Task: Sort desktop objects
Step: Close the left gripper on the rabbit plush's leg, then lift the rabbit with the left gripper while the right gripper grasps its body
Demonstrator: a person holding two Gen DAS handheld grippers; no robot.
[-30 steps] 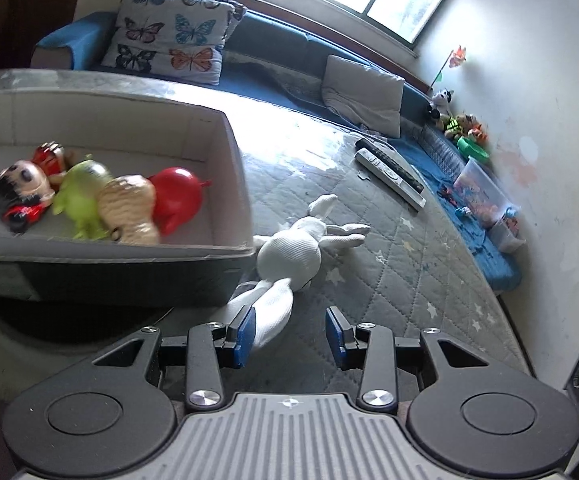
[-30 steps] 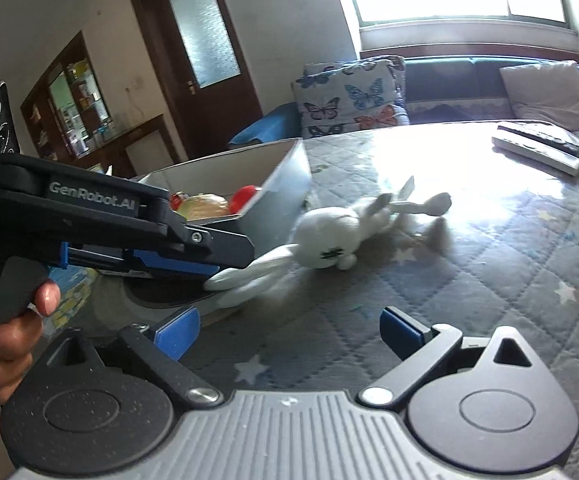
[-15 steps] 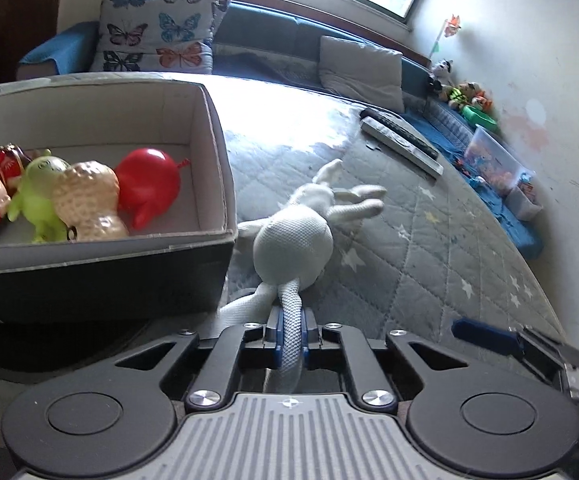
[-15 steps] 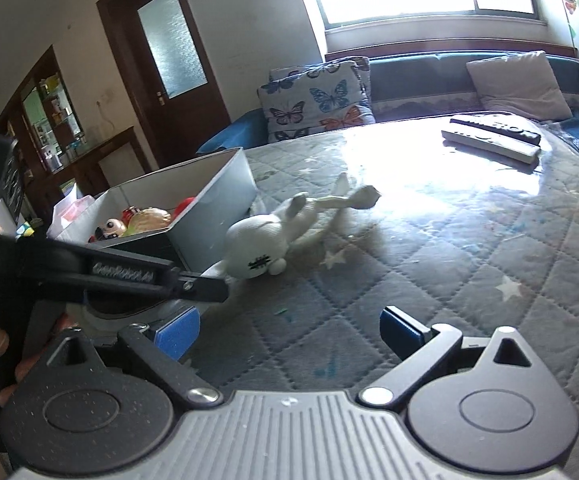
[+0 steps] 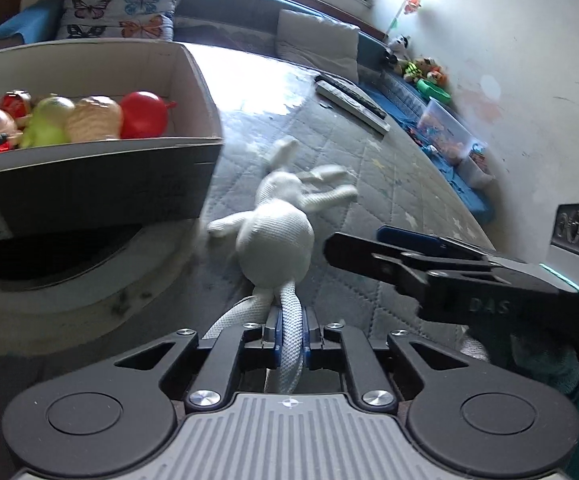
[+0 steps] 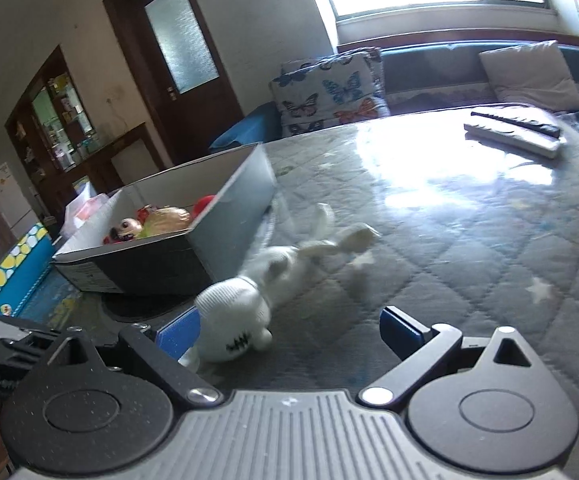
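A white knitted bunny (image 5: 275, 228) lies on the quilted table just right of the open cardboard box (image 5: 89, 188). My left gripper (image 5: 290, 330) is shut on one of the bunny's long ears. The bunny also shows in the right wrist view (image 6: 241, 320), its head between the open blue pads of my right gripper (image 6: 289, 328). The right gripper also shows in the left wrist view (image 5: 409, 248), close to the bunny's right side. The box (image 6: 225, 236) holds several toys, among them a red one (image 5: 143, 114), a tan one (image 5: 93, 118) and a green one (image 5: 47, 126).
Two remote controls (image 5: 351, 100) lie at the table's far side, also seen in the right wrist view (image 6: 513, 132). A sofa with a butterfly cushion (image 6: 325, 92) stands behind. A dark round mat (image 5: 49, 256) lies under the box. Plastic toy bins (image 5: 445, 132) sit at the right.
My left gripper closed on the bunny's ear and now drags the bunny towards me. The right gripper has come in close beside the bunny, its open pads now around the head.
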